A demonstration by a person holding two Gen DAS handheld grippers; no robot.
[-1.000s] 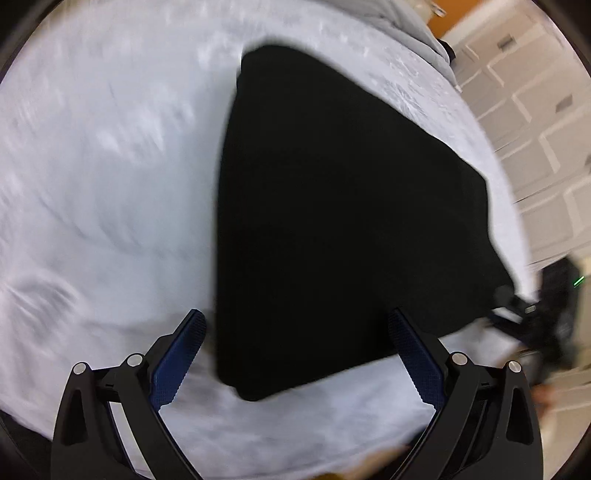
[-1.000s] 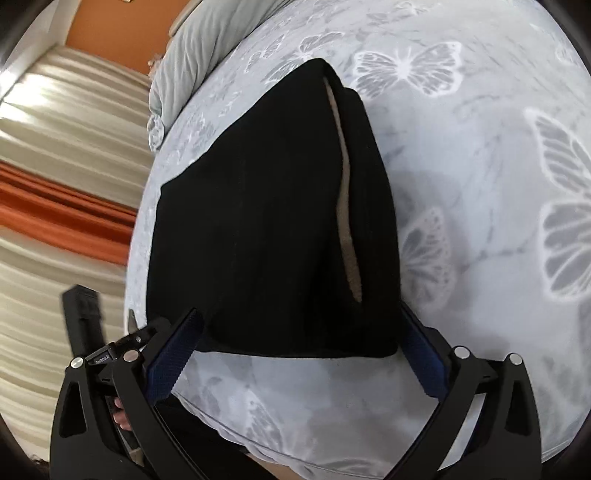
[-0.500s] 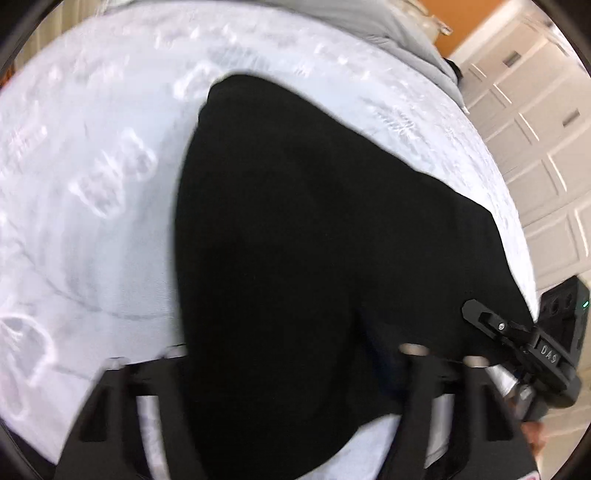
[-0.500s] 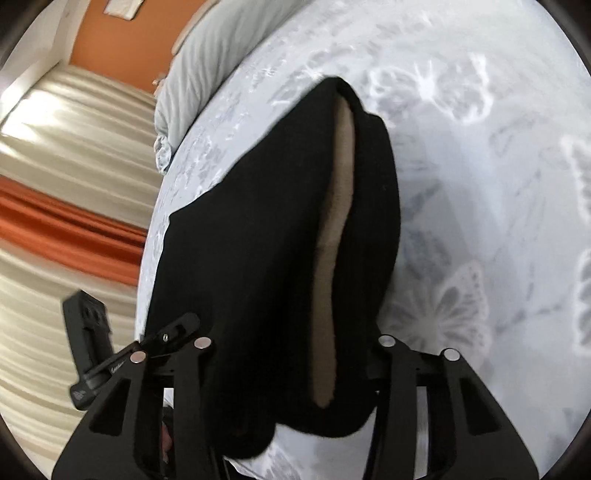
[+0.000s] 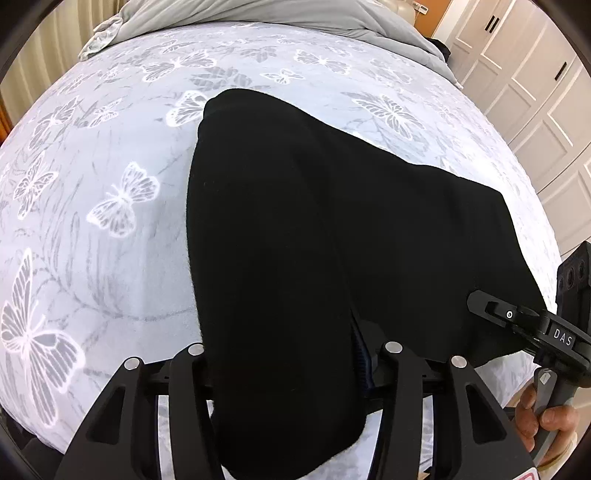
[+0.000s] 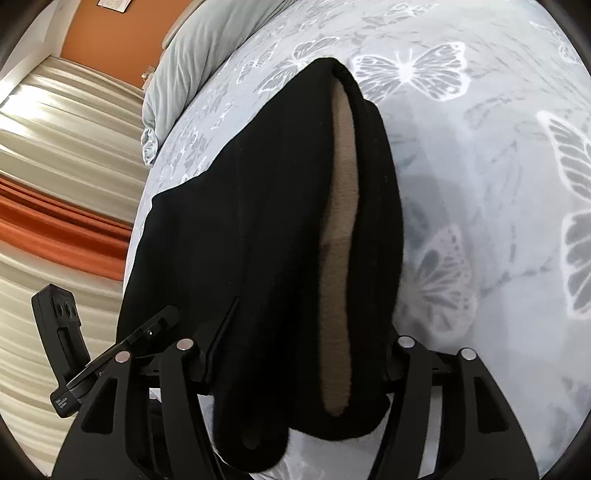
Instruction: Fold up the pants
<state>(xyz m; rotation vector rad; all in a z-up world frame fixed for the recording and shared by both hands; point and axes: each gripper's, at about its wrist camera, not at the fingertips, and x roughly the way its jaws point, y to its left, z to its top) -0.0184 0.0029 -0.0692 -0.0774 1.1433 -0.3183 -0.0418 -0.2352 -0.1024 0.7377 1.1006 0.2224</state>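
- The bed with the pale grey butterfly-print sheet fills both views; it carries everything I am working on.
- The black fleece pants lie folded on that sheet near the bed's near edge, and their near end is bunched up off the sheet into both grippers. In my right view the pants show a long slit of tan lining running along the fold.
- A rumpled grey duvet is heaped at the far end of the bed, well apart from the pants.
- White panelled wardrobe doors stand off to the right of the left view; cream and orange striped curtains hang beyond the bed's edge in the right view.
- My left gripper points steeply down at the sheet, its jaws clenched on a thick bundle of the pants' near corner, which hides both pads.
- My right gripper points down at a shallower slant. Its jaws are opening, yet the bunched cloth between them fills the gap and the fingers still bear on it.
- Each gripper shows at the edge of the other's view, close alongside; a person's hand wraps the right one's handle.
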